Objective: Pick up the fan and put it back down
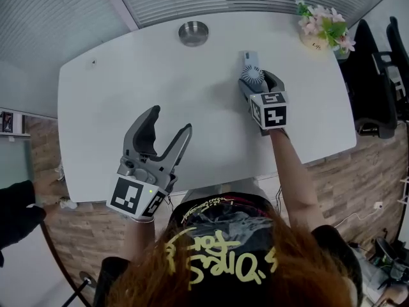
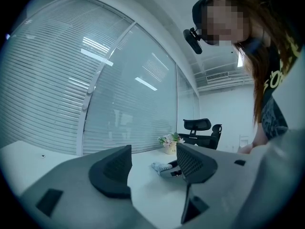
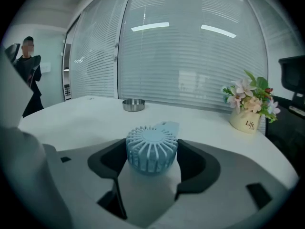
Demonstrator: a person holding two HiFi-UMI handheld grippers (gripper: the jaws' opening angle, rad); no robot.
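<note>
A small light-blue fan (image 1: 252, 74) lies on the white table (image 1: 128, 88), its round ribbed head toward me and its handle pointing away. My right gripper (image 1: 259, 80) is shut on that head; in the right gripper view both dark pads touch the sides of the fan (image 3: 151, 148), and I cannot tell whether it rests on the table. My left gripper (image 1: 170, 121) hovers near the table's front edge at the left, open, with nothing between its fingers. The left gripper view shows the fan (image 2: 162, 166) far off between those open jaws.
A round metal bowl (image 1: 193, 32) sits at the table's far edge. A pot of flowers (image 1: 324, 27) stands at the far right corner. Black office chairs (image 1: 377, 88) stand off the right side. A person (image 3: 29, 75) stands far left in the right gripper view.
</note>
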